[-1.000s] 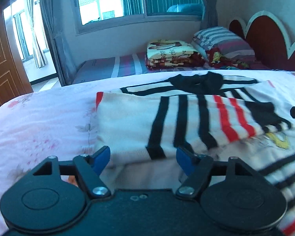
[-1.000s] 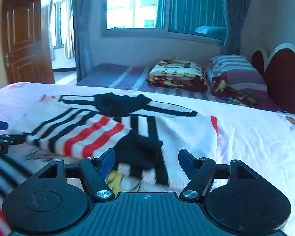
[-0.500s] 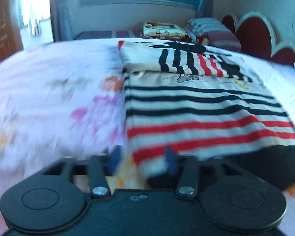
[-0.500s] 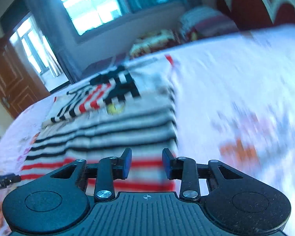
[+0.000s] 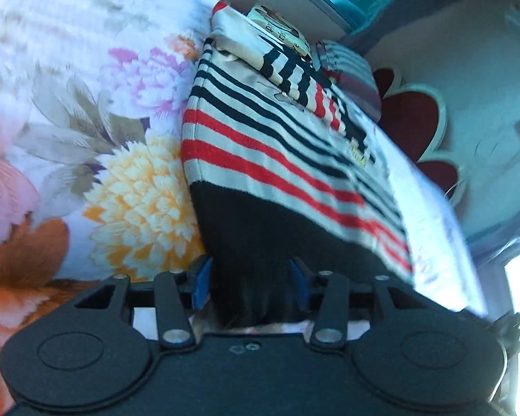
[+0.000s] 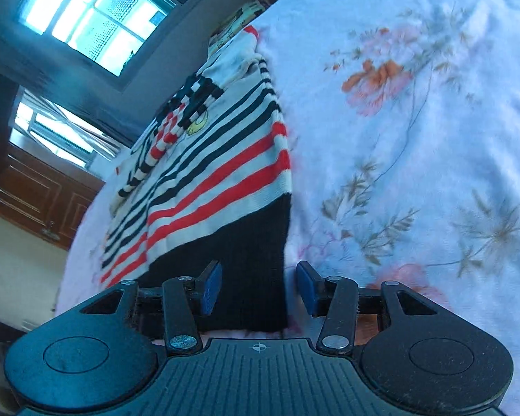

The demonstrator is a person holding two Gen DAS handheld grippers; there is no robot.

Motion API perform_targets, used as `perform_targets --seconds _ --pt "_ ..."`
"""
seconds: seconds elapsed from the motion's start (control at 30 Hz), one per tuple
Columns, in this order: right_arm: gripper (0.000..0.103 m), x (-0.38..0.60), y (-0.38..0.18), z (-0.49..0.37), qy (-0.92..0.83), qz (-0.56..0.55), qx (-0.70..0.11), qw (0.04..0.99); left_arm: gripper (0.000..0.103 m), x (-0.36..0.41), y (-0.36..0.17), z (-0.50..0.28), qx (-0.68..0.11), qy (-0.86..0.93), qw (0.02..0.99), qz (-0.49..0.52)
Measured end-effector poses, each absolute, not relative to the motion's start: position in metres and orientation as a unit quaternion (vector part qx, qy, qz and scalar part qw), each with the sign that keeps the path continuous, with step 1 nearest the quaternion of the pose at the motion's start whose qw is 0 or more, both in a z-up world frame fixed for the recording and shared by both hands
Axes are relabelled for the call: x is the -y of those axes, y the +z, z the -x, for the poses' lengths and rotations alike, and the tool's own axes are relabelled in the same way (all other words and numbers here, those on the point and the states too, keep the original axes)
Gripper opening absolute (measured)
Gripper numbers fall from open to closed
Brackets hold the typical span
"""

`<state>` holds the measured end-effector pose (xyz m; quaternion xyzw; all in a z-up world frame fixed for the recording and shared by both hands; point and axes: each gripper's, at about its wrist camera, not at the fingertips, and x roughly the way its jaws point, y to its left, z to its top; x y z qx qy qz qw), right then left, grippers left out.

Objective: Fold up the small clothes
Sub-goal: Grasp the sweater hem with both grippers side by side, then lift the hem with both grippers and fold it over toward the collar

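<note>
A flowered bed [image 5: 128, 187] carries the striped sweater [image 5: 277, 159], sleeves folded in, lying lengthwise. Left gripper [image 5: 249, 279] and right gripper [image 6: 258, 286] each straddle a corner of its black hem [image 6: 246, 242], jaws half-open; the left have just been closing, the right reopening. Next, I judge: pinch both corners and fold toward the collar. No legible writing.

Striped sweater [image 5: 280, 159] flat on bedspread [image 5: 86, 111]

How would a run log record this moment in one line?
step: grasp hem | striped sweater: lying on bedsheet | left gripper: just closing, hem between, grip unclear | right gripper: just opening, hem between, not pinched
</note>
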<state>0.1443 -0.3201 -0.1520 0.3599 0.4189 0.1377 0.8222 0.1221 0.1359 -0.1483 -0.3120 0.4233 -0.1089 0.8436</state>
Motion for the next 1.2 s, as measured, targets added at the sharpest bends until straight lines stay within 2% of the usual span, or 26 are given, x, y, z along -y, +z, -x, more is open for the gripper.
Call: perform_targets --seconds 0.13,0.57,0.8,0.9,1.0,1.03,1.07,1.1,1.13,1.2 --pt "0.047 0.320 -0.156 -0.163 0.145 -0.389 -0.414 0.810 0.041 -0.136 -0.154 -0.145 -0.422 -0.127 0.837 0.325" --pt "0.047 0.319 -0.162 -0.201 0.147 -0.418 -0.404 0.800 0.043 -0.151 -0.159 -0.187 -0.387 -0.112 0.839 0.366" --pt "0.047 0.311 -0.164 -0.180 0.183 -0.395 -0.413 0.800 0.032 -0.141 -0.164 -0.151 -0.395 -0.148 0.839 0.345" --pt "0.047 0.310 -0.162 -0.163 0.191 -0.383 -0.412 0.804 0.033 -0.143 -0.162 -0.131 -0.394 -0.153 0.847 0.323" --pt "0.047 0.313 -0.167 -0.161 0.180 -0.418 -0.404 0.794 0.036 -0.146 -0.163 -0.131 -0.395 -0.153 0.843 0.333" --pt "0.043 0.313 -0.169 -0.164 0.178 -0.427 -0.402 0.790 0.036 -0.144 -0.162 -0.135 -0.397 -0.151 0.843 0.330" --pt "0.022 0.312 -0.171 -0.166 0.177 -0.429 -0.405 0.788 0.037 -0.141 -0.161 -0.140 -0.398 -0.149 0.844 0.327" --pt "0.006 0.309 -0.172 -0.170 0.175 -0.425 -0.415 0.785 0.033 -0.138 -0.159 -0.143 -0.400 -0.144 0.846 0.321" --pt "0.005 0.306 -0.171 -0.172 0.171 -0.412 -0.421 0.789 0.008 -0.135 -0.158 -0.146 -0.403 -0.135 0.851 0.308" --pt "0.005 0.302 -0.159 -0.169 0.179 -0.391 -0.403 0.808 0.005 -0.130 -0.149 -0.146 -0.397 -0.117 0.863 0.290"
